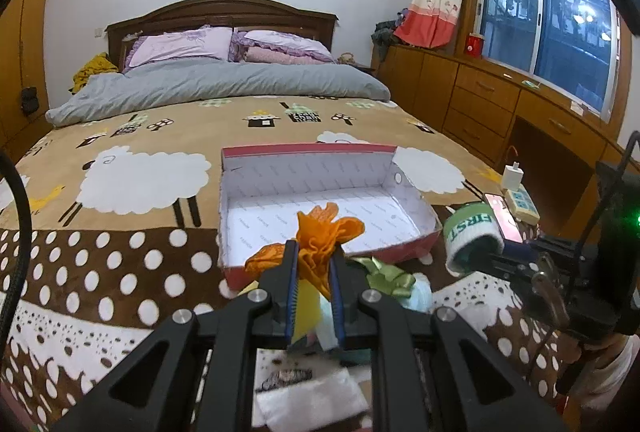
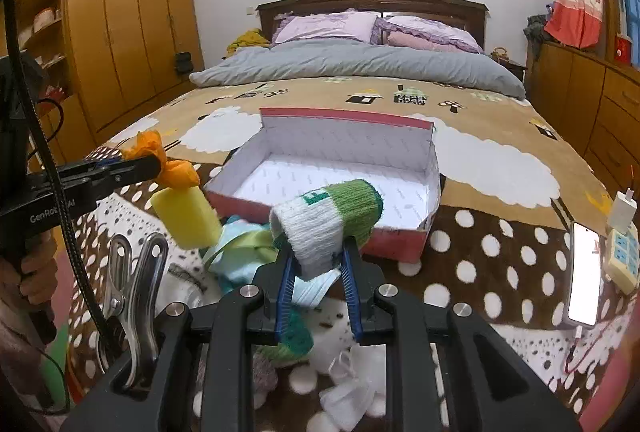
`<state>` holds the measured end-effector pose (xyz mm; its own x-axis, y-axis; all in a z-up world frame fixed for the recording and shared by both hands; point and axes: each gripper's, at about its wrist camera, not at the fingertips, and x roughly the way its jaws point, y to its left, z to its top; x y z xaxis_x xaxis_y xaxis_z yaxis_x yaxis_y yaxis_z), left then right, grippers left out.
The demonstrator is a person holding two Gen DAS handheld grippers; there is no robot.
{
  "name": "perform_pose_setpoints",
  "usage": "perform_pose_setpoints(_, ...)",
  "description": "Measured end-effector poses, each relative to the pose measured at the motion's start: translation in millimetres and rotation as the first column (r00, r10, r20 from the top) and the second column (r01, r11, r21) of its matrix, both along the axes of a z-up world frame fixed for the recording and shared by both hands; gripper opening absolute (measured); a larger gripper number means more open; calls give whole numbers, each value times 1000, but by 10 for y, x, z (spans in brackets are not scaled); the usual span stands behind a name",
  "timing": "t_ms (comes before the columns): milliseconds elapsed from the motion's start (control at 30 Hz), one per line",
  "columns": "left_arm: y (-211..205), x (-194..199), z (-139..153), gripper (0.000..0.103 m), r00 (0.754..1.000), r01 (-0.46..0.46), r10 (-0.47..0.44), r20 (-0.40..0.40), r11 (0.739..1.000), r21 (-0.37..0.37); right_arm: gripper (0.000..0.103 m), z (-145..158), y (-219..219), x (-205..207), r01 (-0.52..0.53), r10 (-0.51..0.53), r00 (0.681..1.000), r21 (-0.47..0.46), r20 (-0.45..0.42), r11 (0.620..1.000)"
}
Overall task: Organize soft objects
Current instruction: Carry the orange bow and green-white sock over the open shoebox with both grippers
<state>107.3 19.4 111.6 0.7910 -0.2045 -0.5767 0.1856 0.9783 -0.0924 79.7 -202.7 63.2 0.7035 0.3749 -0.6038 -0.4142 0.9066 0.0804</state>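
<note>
- You have even, fairly bright indoor light in both views; shadows on the bed are soft.
- Your window at upper right shows blue dusk with lamp reflections.
- Fisheye bends edges; corners go black.
- White cloths at bottom are blurred.

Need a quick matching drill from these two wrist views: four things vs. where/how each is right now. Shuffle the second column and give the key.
Things
1. orange-and-yellow soft item
2. green-and-white knit sleeve
3. shoebox
4. phone

States
A. lying on the bedspread, screen lit, beside a power strip
B. clamped in the left hand-held gripper
C. open and empty on the bed
D. clamped in the right hand-held gripper

Pairs: 1-B, 2-D, 3-C, 4-A
</note>
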Motion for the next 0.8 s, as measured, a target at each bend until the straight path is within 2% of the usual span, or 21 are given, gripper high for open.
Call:
perform_pose_setpoints(500,53,478,6,14,1000,1,-1,-20,1000,-25,23,-91,-2,466,30,-28,998,26,-63,999)
perform_pose_setpoints(800,85,652,-31,14,999,-12,11,-32,1000,-7,23,-72,80,622,22,-21,998,22,-60,1000)
